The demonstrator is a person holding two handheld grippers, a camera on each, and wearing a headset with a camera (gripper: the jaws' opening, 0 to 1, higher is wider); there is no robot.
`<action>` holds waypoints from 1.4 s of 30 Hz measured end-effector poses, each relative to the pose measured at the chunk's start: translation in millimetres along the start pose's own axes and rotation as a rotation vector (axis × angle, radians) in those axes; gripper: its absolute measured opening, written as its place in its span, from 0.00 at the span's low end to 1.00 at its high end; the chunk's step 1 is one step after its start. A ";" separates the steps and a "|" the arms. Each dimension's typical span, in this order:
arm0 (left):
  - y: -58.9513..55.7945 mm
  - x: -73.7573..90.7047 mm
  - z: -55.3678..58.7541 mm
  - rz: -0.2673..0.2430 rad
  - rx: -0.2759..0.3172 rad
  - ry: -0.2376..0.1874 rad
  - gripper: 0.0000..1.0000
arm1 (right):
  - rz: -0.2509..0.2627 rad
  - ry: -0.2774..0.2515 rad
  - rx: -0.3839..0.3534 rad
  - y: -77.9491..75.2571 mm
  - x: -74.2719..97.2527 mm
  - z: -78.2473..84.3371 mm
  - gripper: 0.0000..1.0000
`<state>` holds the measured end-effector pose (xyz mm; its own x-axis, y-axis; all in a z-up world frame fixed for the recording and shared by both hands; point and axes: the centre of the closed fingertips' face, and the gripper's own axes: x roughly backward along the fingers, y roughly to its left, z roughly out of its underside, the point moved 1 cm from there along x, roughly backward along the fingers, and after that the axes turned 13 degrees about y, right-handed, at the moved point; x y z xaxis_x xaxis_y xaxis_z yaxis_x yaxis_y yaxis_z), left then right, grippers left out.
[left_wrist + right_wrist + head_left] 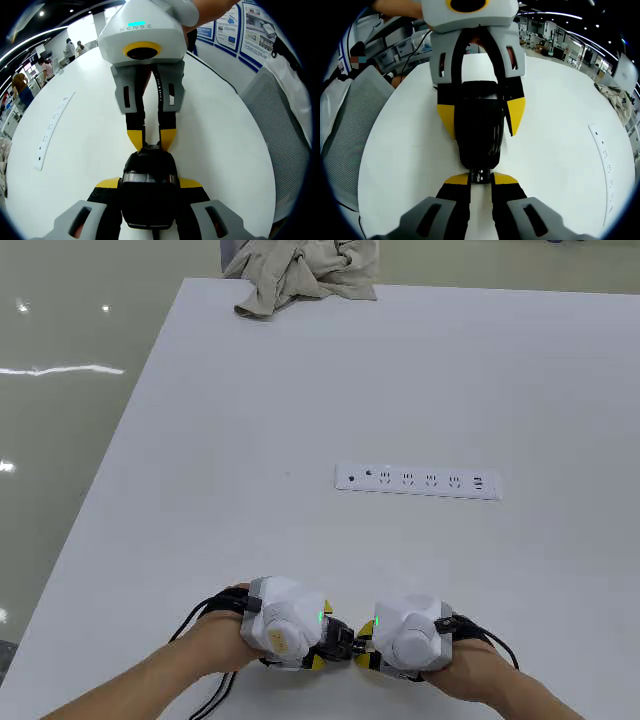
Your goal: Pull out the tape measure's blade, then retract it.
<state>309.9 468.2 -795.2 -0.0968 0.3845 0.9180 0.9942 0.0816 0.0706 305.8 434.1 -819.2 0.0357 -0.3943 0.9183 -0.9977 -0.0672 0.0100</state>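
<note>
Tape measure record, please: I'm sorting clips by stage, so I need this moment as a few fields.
tape measure: black case, held between the two tongs just above the white table
left tongs: shut on the case's sides
right tongs: shut on the blade tip at the case's mouth
blade: little or none drawn out
stage: likely the pull not yet begun, as the tongs sit nose to nose
elsewhere: power strip mid-table; beige cloth at the far edge
</note>
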 end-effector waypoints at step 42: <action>1.8 -0.9 1.3 -0.011 0.021 0.029 0.37 | 0.001 0.006 -0.007 -1.7 14.5 31.8 0.13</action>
<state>311.8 469.2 -796.4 -0.1063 0.3564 0.9283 0.9918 0.1048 0.0733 309.8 399.4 -818.5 0.0343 -0.3889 0.9206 -0.9981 -0.0601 0.0118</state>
